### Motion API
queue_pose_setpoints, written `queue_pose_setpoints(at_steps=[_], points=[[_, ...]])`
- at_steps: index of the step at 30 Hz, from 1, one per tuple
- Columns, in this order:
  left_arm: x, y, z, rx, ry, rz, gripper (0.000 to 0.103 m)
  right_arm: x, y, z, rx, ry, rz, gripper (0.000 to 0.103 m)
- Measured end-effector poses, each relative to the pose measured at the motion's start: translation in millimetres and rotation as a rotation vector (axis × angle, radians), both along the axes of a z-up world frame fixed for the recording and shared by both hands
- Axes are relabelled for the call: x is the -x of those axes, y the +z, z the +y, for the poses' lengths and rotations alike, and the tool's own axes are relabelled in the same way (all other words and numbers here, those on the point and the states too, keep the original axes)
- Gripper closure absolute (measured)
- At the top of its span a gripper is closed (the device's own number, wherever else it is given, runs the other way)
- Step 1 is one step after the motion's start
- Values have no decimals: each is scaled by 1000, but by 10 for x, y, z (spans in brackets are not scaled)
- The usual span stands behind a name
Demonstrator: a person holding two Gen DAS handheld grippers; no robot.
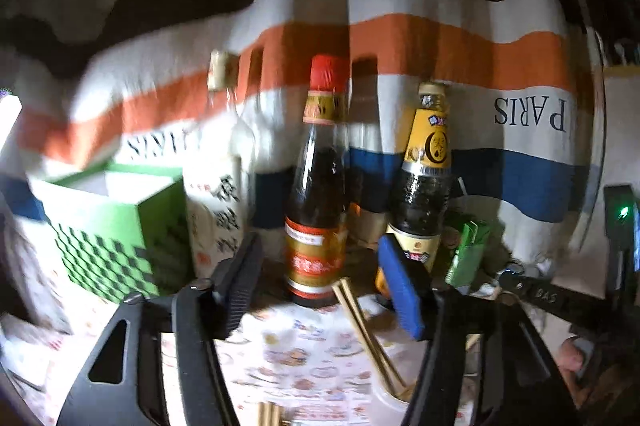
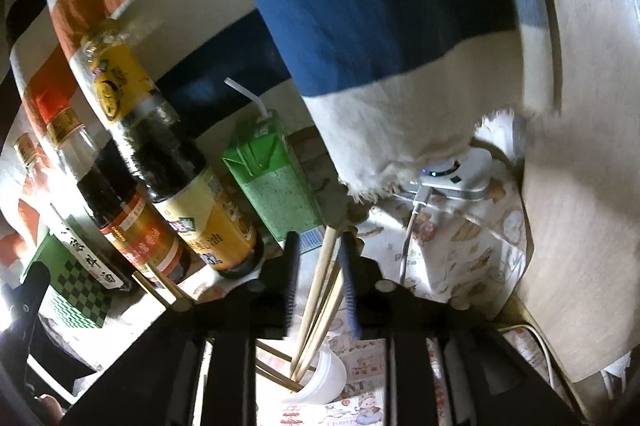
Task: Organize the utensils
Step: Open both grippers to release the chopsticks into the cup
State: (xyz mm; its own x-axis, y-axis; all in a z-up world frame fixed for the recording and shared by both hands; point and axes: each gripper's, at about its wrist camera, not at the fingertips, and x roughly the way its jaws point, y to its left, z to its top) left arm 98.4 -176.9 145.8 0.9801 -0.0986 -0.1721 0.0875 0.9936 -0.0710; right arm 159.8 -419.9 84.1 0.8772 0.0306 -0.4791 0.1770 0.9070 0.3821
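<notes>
**Chopsticks in cup, both grippers loose**

Left gripper (image 1: 320, 282): fingers spread wide, nothing between the pads. Black-ribbed finger (image 1: 240, 278) on one side, blue-padded one on the other. Through the gap: a pair of chopsticks (image 1: 360, 326) leaning up out of the white cup (image 1: 394, 400), which sits low, just inside the blue-padded finger. More chopstick ends lie on the counter (image 1: 304, 358) near the bottom edge.

Right gripper (image 2: 320, 278): fingers partly apart, straddling a bundle of chopsticks (image 2: 320, 282) standing in the white cup (image 2: 324, 374). The sticks run up between the pads; can't tell if either pad touches them, but it doesn't read as a firm pinch. Loose chopsticks lie on the counter to the left of the fingers.

Beyond the fingers, against the striped towel (image 1: 440, 46):
- red-capped dark sauce bottle (image 1: 316, 186), straight ahead of the left fingers
- yellow-labelled dark bottle (image 1: 424, 178), just beside it
- clear bottle with black characters (image 1: 220, 166), on the other side
- green checkered box (image 1: 116, 226), further out
- green drink carton with straw (image 2: 276, 182), ahead of the right fingers
- white charger with cable (image 2: 456, 178), off to the right

Left view is motion-blurred.
</notes>
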Motion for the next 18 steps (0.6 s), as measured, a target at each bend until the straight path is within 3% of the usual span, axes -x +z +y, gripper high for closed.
queue_pose_setpoints(at_steps=[9, 18], points=[[234, 182, 19, -12, 8, -59, 16, 171, 182, 31, 15, 13, -49, 72], [633, 478, 227, -16, 39, -128, 1, 393, 390, 126, 21, 49, -118, 61]])
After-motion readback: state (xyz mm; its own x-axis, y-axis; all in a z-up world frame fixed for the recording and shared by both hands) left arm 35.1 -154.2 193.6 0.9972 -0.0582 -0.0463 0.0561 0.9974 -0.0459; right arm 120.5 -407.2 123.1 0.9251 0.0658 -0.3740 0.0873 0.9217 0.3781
